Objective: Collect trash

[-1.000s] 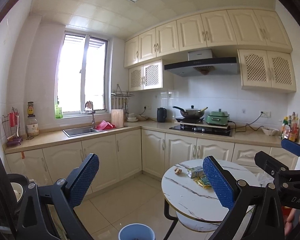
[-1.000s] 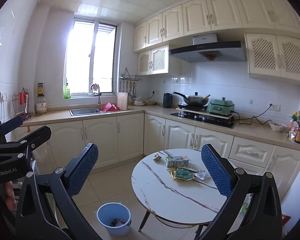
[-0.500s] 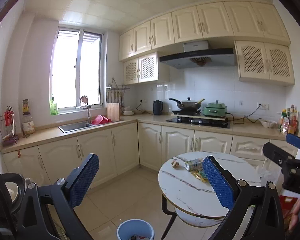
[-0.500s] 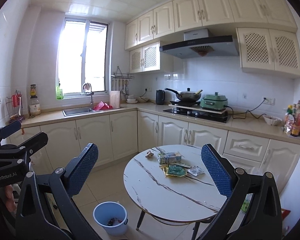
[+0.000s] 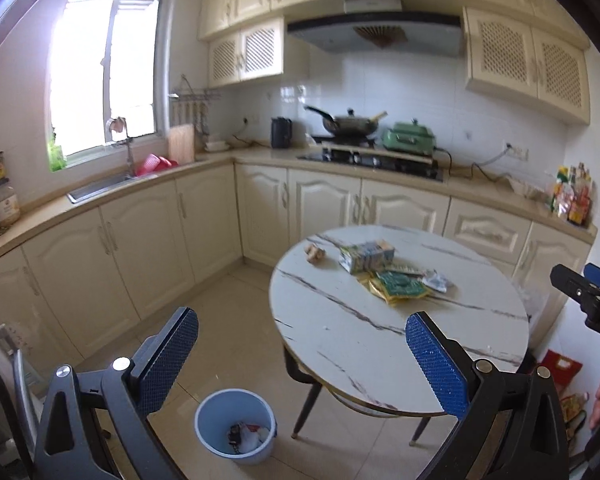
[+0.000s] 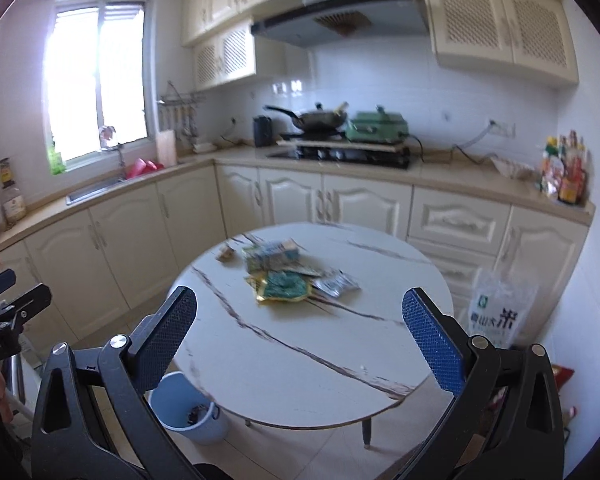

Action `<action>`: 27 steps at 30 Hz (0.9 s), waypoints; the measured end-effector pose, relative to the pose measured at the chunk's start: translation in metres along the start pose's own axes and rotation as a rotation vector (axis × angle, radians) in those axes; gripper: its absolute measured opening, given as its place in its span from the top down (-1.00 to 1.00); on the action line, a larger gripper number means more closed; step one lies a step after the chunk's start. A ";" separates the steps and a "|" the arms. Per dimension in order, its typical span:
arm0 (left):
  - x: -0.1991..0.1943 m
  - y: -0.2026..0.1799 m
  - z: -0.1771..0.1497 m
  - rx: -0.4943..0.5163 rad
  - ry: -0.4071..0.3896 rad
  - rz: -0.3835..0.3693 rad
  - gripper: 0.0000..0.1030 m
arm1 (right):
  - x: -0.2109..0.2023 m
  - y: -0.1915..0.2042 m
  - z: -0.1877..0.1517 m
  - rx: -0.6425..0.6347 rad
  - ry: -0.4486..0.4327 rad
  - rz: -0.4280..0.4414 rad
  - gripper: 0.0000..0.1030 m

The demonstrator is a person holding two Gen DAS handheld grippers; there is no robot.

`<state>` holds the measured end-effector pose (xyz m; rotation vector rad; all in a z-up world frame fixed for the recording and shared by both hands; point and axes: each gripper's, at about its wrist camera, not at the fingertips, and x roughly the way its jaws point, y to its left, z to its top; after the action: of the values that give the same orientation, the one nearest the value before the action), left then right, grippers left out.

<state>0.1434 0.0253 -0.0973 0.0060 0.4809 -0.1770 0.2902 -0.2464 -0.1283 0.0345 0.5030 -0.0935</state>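
I hold both grippers, left (image 5: 302, 356) and right (image 6: 300, 340), wide apart and empty. The bin (image 5: 236, 426) stands on the floor beside the table (image 5: 340, 332). On the table's far half lies the trash: wrapper (image 6: 282, 287), then carton (image 6: 272, 256), its long axis left-right.
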 end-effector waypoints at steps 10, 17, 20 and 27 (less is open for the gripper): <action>0.165 -0.031 0.089 0.135 0.114 -0.141 -0.98 | 0.128 -0.052 0.008 0.004 0.184 -0.031 -1.00; 0.310 -0.030 0.132 0.250 0.126 -0.198 -0.98 | 0.220 -0.070 0.003 -0.007 0.321 -0.052 -1.00; 0.358 -0.036 0.137 0.305 0.147 -0.182 -0.98 | 0.253 -0.079 0.001 0.007 0.360 -0.050 -1.00; 0.451 -0.059 0.143 0.396 0.222 -0.205 -0.98 | 0.294 -0.093 -0.004 0.064 0.406 -0.015 -1.00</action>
<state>0.5919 -0.1156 -0.1756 0.3683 0.6616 -0.4739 0.5357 -0.3629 -0.2751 0.1134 0.9056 -0.1181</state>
